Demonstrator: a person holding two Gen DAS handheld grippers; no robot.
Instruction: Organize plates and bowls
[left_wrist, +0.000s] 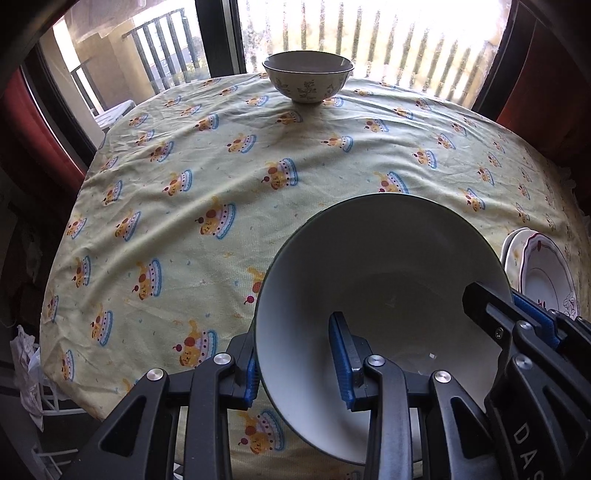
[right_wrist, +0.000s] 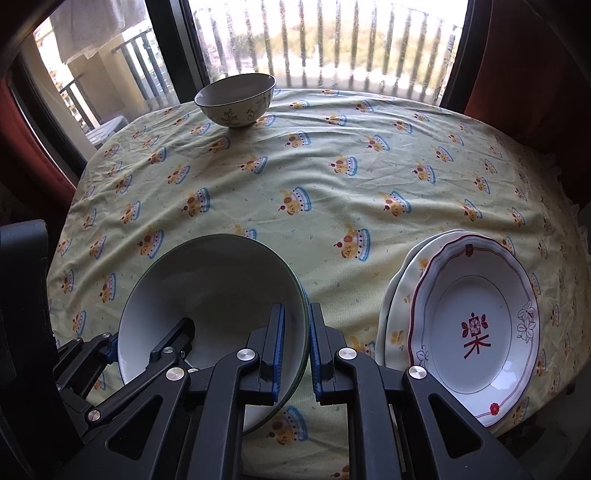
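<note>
A large white bowl with a dark green rim (left_wrist: 384, 266) (right_wrist: 218, 280) sits near the table's front edge, tilted. My left gripper (left_wrist: 295, 363) straddles its left rim, one finger outside and one inside, with a wide gap. My right gripper (right_wrist: 297, 350) is closed on its right rim and also shows in the left wrist view (left_wrist: 517, 317). A small floral bowl (left_wrist: 308, 75) (right_wrist: 236, 98) stands at the far edge. A stack of plates (right_wrist: 476, 325) (left_wrist: 543, 273), topped by a white plate with a red border, lies at the front right.
The round table carries a pale yellow cloth with a cake pattern (right_wrist: 332, 177). Behind it are a window with balcony railings (right_wrist: 332, 40) and red curtains (right_wrist: 517, 74) on both sides.
</note>
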